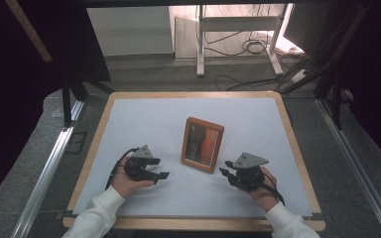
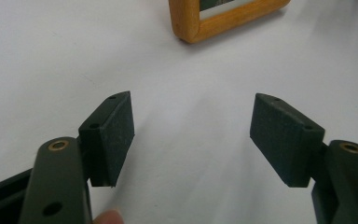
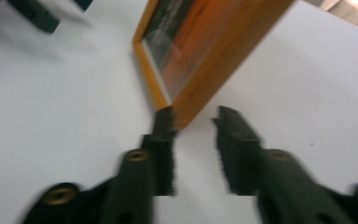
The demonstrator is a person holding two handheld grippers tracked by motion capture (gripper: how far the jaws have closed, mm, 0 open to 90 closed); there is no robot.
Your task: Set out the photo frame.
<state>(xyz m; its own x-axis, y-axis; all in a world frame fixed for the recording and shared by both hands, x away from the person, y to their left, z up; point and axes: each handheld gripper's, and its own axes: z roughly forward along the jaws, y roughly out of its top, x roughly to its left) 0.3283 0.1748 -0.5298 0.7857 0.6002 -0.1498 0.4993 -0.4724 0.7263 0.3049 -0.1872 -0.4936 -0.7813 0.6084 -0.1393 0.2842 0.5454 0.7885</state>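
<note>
Wooden picture frame [image 1: 202,145] stands near mid-table on the white mat [image 1: 144,119], between both grippers. Right gripper [image 3: 193,119] sits low just right of the frame's near corner, jaws narrowed with a gap, nothing between them, not gripping. Left gripper [image 2: 191,126] wide open, empty, near left of the frame. Looks like approach step; next the jaws need lining up on the frame's edge. Nothing blocks.

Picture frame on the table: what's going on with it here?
A person holds a gripper in each hand on either side of a wooden picture frame lying on the white table. The right gripper points at the frame's near corner with its jaws narrowed but nothing between them. The left gripper rests wide open on the table, a little short of the frame. Nothing is gripped yet.
</note>
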